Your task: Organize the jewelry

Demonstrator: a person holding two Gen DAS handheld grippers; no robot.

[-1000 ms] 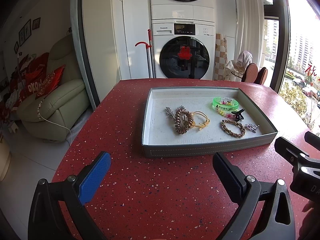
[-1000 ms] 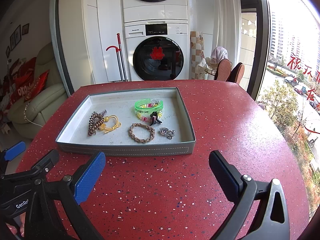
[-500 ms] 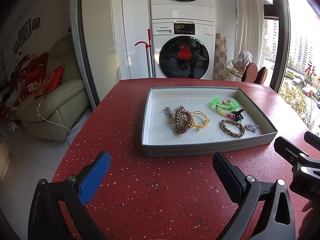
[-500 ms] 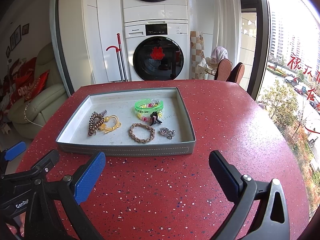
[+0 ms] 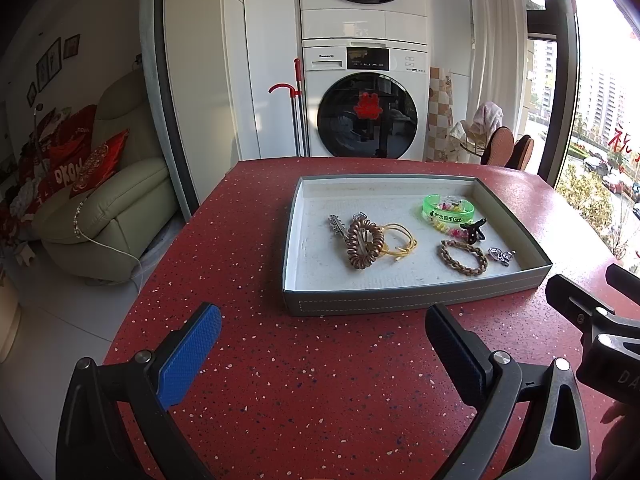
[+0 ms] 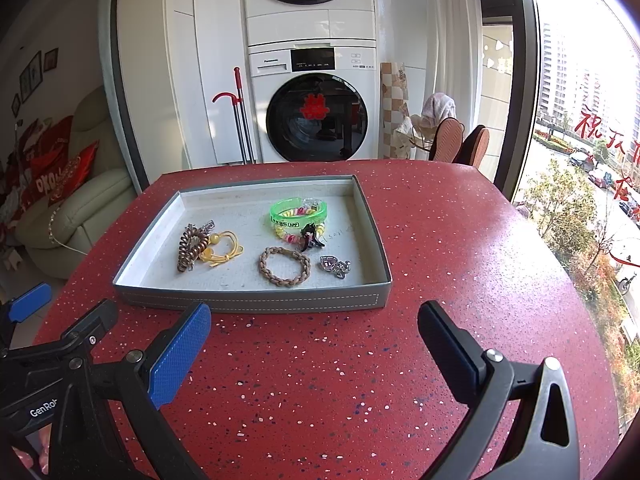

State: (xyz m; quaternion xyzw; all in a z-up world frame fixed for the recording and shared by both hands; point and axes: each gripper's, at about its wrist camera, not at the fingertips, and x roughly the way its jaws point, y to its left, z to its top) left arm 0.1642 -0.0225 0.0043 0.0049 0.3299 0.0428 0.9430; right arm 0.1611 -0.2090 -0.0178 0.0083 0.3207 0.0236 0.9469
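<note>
Tray [image 5: 408,298] is seen resting on the red speckled table [image 5: 320,380], grey-walled with a pale floor, ahead of both grippers. Left gripper [image 5: 322,350] is held over bare table short of the tray's near wall, fingers spread wide, nothing between them. Right gripper [image 6: 314,346] is likewise held short of the near wall, fingers released and empty.

Contents of the tray, noted from the right wrist view:
- brown coil tie [image 6: 191,246] at the left, touching a yellow cord [image 6: 224,252] just to its right; a small silver piece [image 6: 208,225] lies at the coil's far end.
- green band [image 6: 298,212] toward the far right, with a bead string [image 6: 290,234] partly inside it.
- black clip [image 6: 312,236] touching the bead string's near end.
- braided bracelet [image 6: 285,266] near the front, centre.
- silver charm [image 6: 335,267] just right of the bracelet, apart from it.

All items lie flat in the single compartment. Washer [image 5: 366,114] is seen beyond the table's far edge.
</note>
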